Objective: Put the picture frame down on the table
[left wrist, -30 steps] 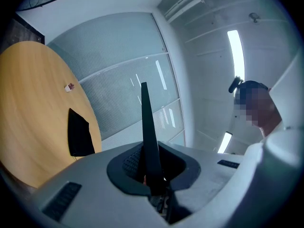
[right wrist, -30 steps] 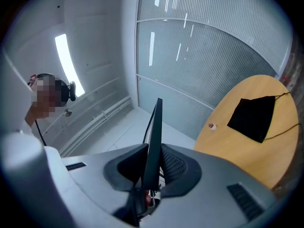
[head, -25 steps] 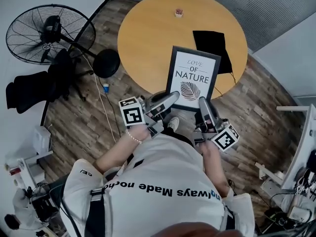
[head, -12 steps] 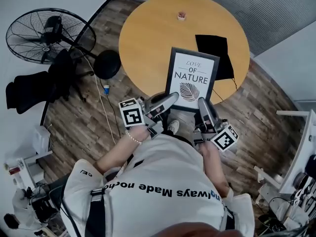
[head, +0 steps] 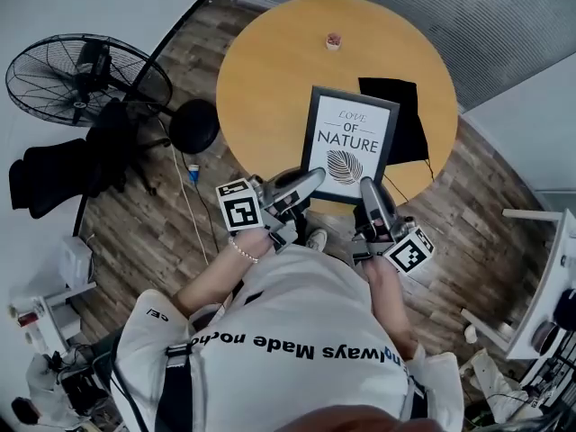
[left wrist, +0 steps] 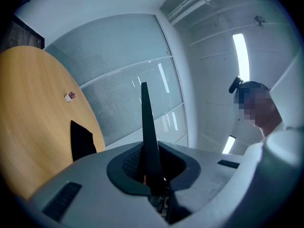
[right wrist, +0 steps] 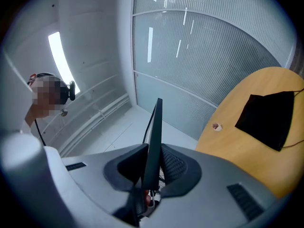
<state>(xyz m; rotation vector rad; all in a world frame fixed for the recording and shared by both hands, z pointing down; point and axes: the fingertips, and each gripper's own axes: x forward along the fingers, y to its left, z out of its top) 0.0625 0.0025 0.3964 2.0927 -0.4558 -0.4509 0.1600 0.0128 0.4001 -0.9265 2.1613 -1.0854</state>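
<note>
Picture frame (head: 349, 142) mid-picture, overlapping the desk's (head: 270, 70) near rim, left tool (head: 306, 183) and right tool (head: 370, 192) clamping its bottom edge (print upward)

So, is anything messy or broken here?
Nothing looks spilled or broken. The left gripper and right gripper hold the picture frame by its bottom edge over the table; a black cloth lies beside it.

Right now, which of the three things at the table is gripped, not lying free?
The picture frame: left claw and right claw clamp its lower edge. The black cloth and small pink object lie loose.
</note>
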